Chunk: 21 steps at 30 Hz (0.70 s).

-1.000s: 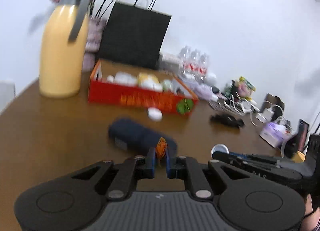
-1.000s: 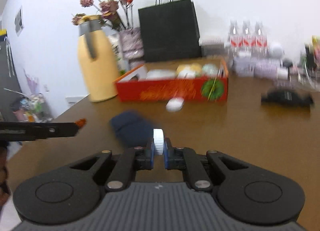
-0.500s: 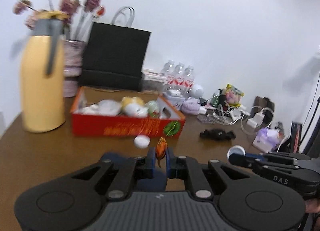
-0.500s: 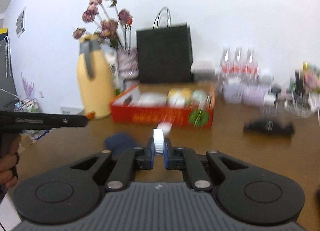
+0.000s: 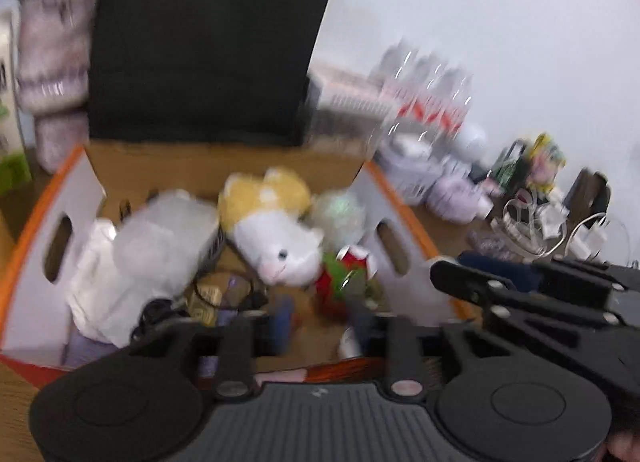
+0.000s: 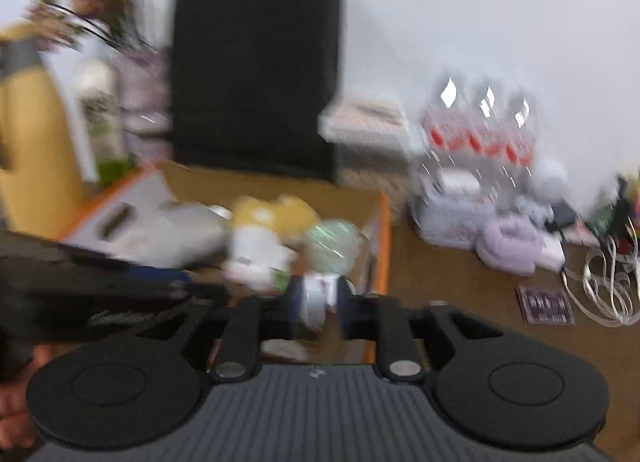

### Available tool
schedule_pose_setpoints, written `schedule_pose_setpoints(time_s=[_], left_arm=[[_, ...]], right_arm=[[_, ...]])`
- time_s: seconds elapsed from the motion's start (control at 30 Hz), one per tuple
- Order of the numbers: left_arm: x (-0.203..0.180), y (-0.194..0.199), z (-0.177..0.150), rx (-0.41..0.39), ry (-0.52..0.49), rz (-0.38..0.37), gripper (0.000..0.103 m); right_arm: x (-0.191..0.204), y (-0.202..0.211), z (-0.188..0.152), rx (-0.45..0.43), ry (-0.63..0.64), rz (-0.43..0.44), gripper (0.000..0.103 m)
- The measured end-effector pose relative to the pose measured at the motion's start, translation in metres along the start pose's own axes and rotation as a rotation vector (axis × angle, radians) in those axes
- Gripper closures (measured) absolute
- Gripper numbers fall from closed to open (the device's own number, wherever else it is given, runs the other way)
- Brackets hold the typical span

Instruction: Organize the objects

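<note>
An orange cardboard box [image 5: 70,170] lies just ahead, holding a white and yellow plush cat [image 5: 280,246], white bundles and small clutter. My left gripper [image 5: 320,324] hangs over the box's near edge with its fingers spread and nothing between them. My right gripper [image 6: 318,302] is over the same box [image 6: 384,218], fingers a little apart with a white roll [image 6: 316,302] between them; blur hides whether they press on it. The right gripper's arm [image 5: 540,302] crosses the left wrist view.
A black paper bag [image 6: 256,74] stands behind the box. A yellow thermos [image 6: 32,142] and dried flowers stand on the left. Water bottles [image 6: 480,130], a lilac pouch [image 6: 508,246] and white cables [image 6: 600,286] crowd the brown table on the right.
Both grippers have moved forward over the orange box. The left fingers have opened and the small orange object is gone from between them. The right fingers have parted somewhat around the white roll.
</note>
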State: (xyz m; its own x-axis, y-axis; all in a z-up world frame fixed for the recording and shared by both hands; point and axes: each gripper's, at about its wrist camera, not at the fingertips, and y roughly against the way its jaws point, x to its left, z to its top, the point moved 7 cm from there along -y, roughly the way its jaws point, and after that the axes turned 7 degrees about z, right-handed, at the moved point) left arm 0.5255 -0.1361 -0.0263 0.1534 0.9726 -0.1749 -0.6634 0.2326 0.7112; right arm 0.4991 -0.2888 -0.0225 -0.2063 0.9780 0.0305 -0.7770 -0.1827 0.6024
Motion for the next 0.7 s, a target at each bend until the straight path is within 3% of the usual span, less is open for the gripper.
schedule_pose_setpoints(time_s=[0.1, 0.13, 0.3, 0.4, 0.43, 0.47, 0.57, 0.63, 0.7], left_arm=[[0.013, 0.004, -0.007, -0.008, 0.009, -0.016, 0.044], [0.016, 0.009, -0.009, -0.021, -0.002, -0.024, 0.043], [0.024, 0.043, -0.005, -0.108, -0.062, 0.034, 0.03], [0.029, 0.064, -0.01, -0.152, -0.058, 0.051, 0.019], [0.032, 0.07, -0.017, -0.165, -0.051, 0.083, 0.019], [0.038, 0.076, -0.029, -0.176, -0.048, 0.138, 0.019], [0.047, 0.104, -0.075, -0.203, -0.092, 0.232, 0.019], [0.051, 0.137, -0.114, -0.225, -0.112, 0.204, 0.019], [0.06, 0.173, -0.16, -0.24, -0.092, 0.144, 0.008]], right_arm=[[-0.004, 0.0, -0.008, -0.036, -0.052, 0.031, 0.072], [-0.003, 0.003, -0.01, -0.045, -0.057, 0.046, 0.067], [0.005, 0.014, -0.005, -0.064, -0.032, 0.034, 0.053], [0.017, 0.024, -0.005, -0.057, 0.003, 0.032, 0.039], [0.021, 0.027, -0.009, -0.049, 0.02, 0.032, 0.027], [0.026, 0.031, -0.015, -0.046, 0.031, 0.033, 0.022], [0.04, 0.063, -0.055, -0.06, 0.018, 0.055, 0.022], [0.048, 0.098, -0.088, -0.085, 0.001, 0.086, 0.016], [0.055, 0.142, -0.129, -0.111, -0.006, 0.11, 0.006]])
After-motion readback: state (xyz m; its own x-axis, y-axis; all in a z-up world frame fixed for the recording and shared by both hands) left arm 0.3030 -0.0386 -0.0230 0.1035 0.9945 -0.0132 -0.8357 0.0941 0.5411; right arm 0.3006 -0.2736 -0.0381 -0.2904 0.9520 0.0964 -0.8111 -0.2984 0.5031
